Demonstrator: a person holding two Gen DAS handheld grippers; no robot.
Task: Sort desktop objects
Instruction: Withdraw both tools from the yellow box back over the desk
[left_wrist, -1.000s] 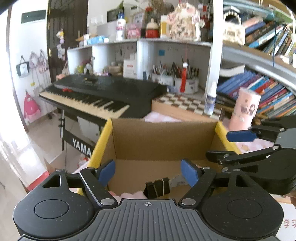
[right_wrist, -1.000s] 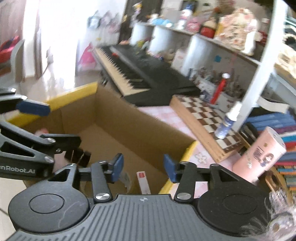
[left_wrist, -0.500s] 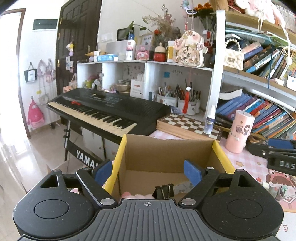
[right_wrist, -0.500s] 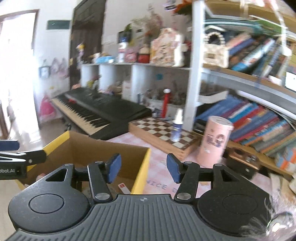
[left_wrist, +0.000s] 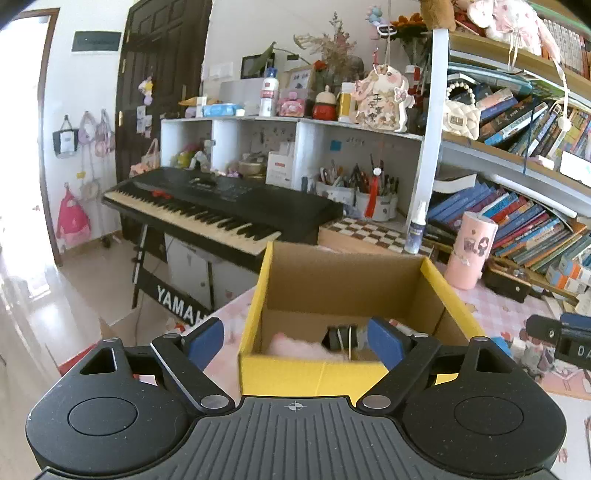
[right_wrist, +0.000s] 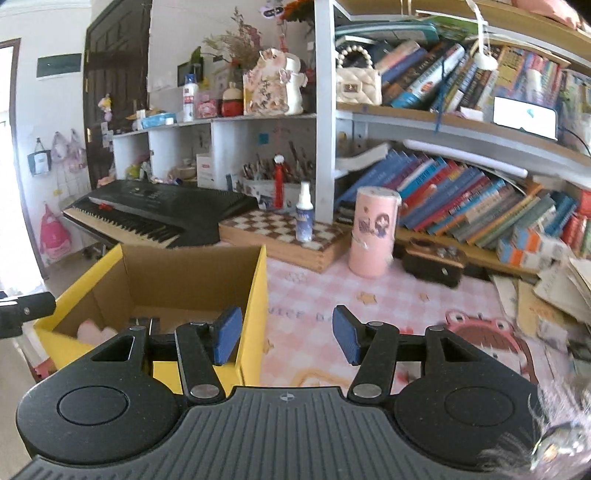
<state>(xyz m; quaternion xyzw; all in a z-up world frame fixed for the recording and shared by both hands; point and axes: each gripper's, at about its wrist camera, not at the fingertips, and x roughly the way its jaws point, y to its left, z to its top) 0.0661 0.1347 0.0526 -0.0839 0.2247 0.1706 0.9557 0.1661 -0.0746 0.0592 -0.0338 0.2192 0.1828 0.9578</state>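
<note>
While both the left gripper (left_wrist: 295, 338) & right gripper (right_wrist: 284, 339) gaped empty, the tall pink paper-wrapped cylinder (right_wrist: 373, 236) looked light, prob. crushable; grab mid-body.

"YAMAH" is read in white capitals on the black panel of the keyboard stand (left_wrist: 173, 295), the last letter being hidden behind the left gripper (left_wrist: 295, 341). "DA" is made out in white on the right gripper (left_wrist: 576, 350) at the edge of the left wrist view, the rest being cut off. On the pink tablecloth (right_wrist: 306, 291), "VICE DA" is seen in pale letters in the right wrist view, partly covered. Chinese characters are seen on the hanging pig plaque (left_wrist: 380, 107), too small to be read with certainty. Book spines (right_wrist: 443, 192) carry print that cannot be read.
</note>
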